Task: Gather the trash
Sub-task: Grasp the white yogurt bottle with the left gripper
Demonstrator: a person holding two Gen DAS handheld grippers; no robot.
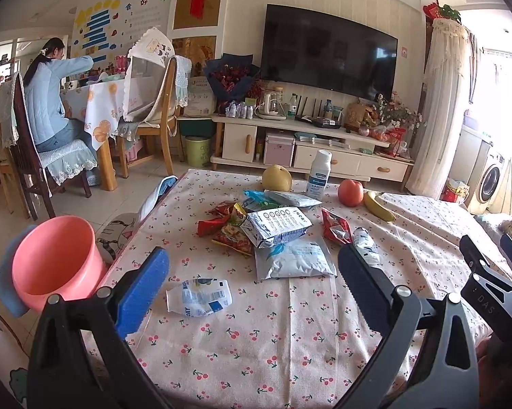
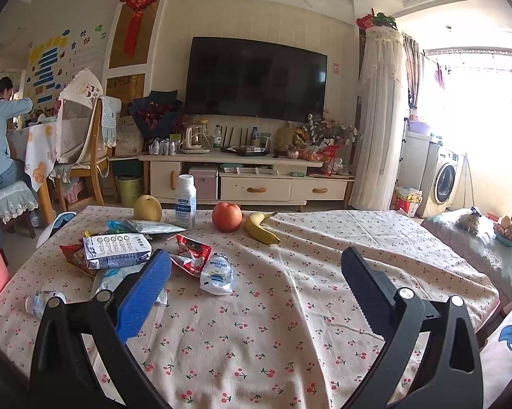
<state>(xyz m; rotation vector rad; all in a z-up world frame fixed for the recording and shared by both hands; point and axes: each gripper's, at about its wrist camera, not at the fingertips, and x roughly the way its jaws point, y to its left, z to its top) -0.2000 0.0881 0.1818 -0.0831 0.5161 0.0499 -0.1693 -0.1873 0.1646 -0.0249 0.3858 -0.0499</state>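
left claw held wide apart, nothing gripped | crushed bottle seen at 7 o'clock of it | right claw likewise spread, nothing gripped | crumpled pouch at 9 o'clock | bench

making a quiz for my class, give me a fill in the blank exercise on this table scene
1. The bucket beside the table is ____ in colour.
2. Between the red apple and the cloth's right part lies a yellow ____.
3. The white bottle with the blue label stands ____ on the cloth.
4. Both the left gripper and the right gripper have their jaws ____, holding nothing.

Missing words: pink; banana; upright; open
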